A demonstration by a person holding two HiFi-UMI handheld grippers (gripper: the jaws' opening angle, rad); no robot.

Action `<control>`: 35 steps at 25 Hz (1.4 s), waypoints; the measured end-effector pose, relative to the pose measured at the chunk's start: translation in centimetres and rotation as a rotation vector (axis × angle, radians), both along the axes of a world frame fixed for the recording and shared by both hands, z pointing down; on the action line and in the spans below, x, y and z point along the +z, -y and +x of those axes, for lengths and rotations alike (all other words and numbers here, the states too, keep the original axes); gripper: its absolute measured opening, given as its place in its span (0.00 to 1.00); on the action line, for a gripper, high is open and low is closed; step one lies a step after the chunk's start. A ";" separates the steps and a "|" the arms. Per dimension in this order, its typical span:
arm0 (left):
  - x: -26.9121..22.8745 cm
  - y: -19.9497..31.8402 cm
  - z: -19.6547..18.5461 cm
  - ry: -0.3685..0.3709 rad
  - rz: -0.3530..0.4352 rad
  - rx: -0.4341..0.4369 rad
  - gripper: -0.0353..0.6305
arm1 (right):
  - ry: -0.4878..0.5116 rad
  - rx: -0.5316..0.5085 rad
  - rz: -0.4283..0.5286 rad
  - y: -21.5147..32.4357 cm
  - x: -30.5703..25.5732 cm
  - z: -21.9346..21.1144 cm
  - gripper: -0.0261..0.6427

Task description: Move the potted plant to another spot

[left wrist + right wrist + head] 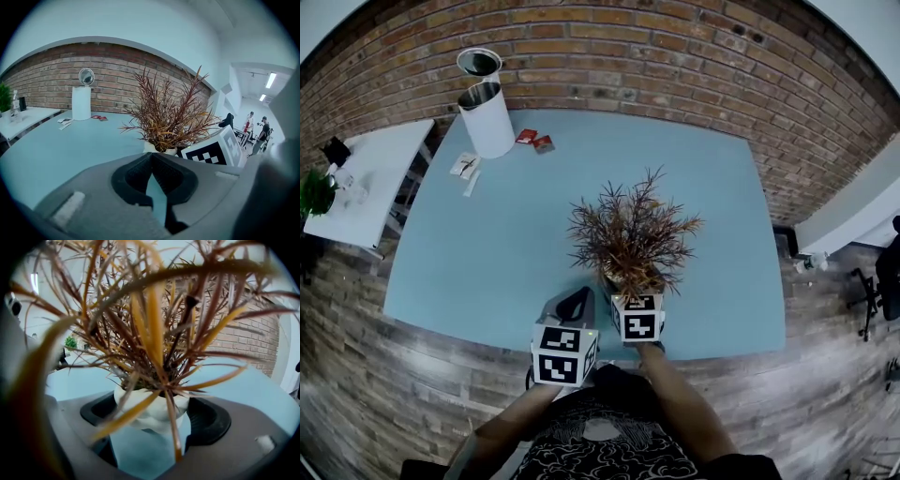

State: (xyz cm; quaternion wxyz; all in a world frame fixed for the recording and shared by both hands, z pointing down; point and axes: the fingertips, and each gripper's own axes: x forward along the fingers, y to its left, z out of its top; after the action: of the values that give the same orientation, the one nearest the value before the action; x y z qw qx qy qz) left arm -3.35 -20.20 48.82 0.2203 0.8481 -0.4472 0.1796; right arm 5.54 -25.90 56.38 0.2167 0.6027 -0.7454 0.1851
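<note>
A white canister [487, 117] stands at the far left of the pale blue counter [487, 253]. Red packets [534, 141] and white papers [466, 167] lie near it, below a brick wall [628, 47].

Pale blue table [487, 262] — white canister [487, 120], red packets [534, 141], paper slips [466, 167] far left; potted plant [630, 234] near front edge.

Head view: at 6 o'clock on the table [469, 253], the foliage of the potted plant [630, 234] hides its own pot. The right gripper [633, 291] shows only its marker cube [637, 319]; the jaws lie underneath. Two red packets [534, 142] at 11 o'clock are too small to identify. Right gripper view: blurred leaves close to the lens cover most of the frame. Left gripper view: people [257, 131] at 3 o'clock are too small to make out.
</note>
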 end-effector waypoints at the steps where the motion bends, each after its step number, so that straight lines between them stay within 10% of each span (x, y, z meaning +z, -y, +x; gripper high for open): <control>1: 0.0 -0.1 0.5 0.001 -0.002 0.009 0.04 | 0.000 0.004 0.000 -0.1 0.0 0.6 0.73; 35: 0.8 -0.1 9.9 -0.024 -0.033 0.212 0.04 | 0.001 0.202 0.010 -2.4 -0.3 14.5 0.74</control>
State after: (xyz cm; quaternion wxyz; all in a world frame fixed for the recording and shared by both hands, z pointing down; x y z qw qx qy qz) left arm 6.58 -20.10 49.61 0.2192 0.8891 -0.3492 0.1989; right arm 20.07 -23.54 56.06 0.1934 0.6758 -0.6817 0.2028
